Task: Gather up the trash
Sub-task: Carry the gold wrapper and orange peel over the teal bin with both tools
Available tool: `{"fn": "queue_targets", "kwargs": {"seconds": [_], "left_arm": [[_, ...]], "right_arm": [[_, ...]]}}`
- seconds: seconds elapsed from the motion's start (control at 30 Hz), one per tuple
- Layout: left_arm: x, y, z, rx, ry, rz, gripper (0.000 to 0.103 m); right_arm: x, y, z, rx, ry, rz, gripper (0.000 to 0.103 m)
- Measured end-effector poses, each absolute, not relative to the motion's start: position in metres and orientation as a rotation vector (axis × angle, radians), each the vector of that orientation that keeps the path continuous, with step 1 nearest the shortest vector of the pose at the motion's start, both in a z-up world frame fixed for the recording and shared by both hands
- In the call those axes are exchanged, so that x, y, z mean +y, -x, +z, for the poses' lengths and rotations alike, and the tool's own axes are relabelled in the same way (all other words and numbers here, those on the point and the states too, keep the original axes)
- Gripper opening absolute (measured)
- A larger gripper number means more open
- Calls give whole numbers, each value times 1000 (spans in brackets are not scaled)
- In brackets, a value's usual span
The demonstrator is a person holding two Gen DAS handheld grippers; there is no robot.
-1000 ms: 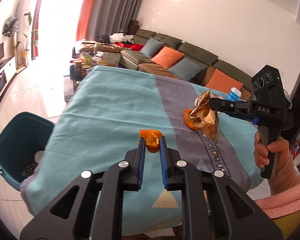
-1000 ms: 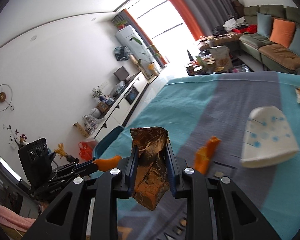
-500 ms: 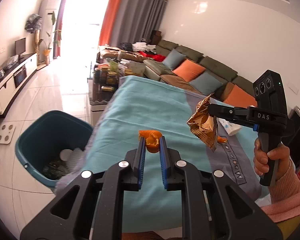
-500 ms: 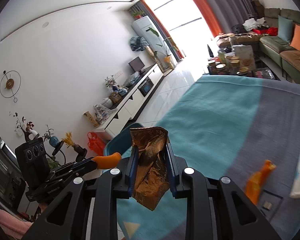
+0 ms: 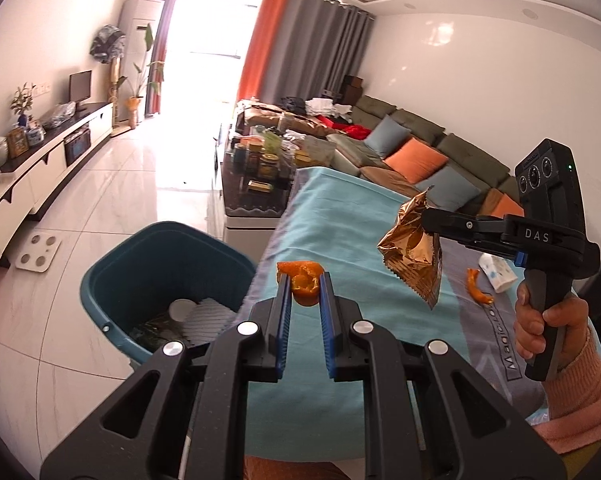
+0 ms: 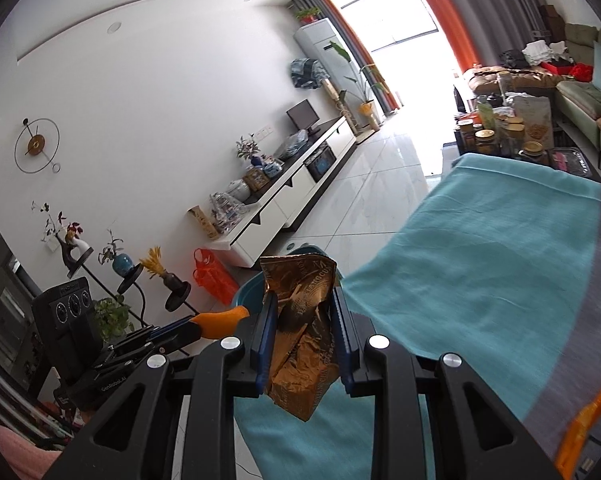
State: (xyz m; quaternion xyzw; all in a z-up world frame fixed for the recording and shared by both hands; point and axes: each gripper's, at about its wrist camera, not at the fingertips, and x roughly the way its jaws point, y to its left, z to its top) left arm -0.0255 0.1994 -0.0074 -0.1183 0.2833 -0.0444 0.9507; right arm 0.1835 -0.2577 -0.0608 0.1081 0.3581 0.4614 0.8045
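The left gripper (image 5: 303, 285) has its jaws nearly together, pinching a curled piece of orange peel (image 5: 300, 280) between the blue pads; the peel sits at the very tips, bulging a little above and below them, and is carried in the air above the near edge of the bench (image 5: 340, 216), which is covered in a teal and grey cloth. From the right wrist view the same peel (image 6: 224, 320) shows as a longish sliver pointing outward past the tips, roughly in line with the fingers. The right gripper (image 6: 302, 320) holds its jaws a little wider, clamped on a crumpled gold snack wrapper (image 6: 300, 336). The wrapper's long axis runs nearly upright between the pads, its torn open end sticking up above the tips and a creased corner hanging below them; in the left wrist view the wrapper (image 5: 414, 248) dangles from the jaw tips with its lowest corner pointing down, clear of the cloth. A hand (image 5: 540, 328) in a pink sleeve grips the right gripper's handle. A teal bin (image 5: 156, 264) stands on the tiled floor just beside the bench's edge, with some refuse already inside. Another strip of orange peel (image 5: 476, 286) lies on the grey stripe beside a white tissue pack (image 5: 498, 272).
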Motion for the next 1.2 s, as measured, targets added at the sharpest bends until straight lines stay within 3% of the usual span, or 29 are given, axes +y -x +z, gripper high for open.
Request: {"fn": "queue_targets", "kwargs": {"seconds": [1.2], "left_arm": [[260,26,-21,608,324,90,14]], "right_arm": [[-140,-198,-69,819,-141,1072,25]]}}
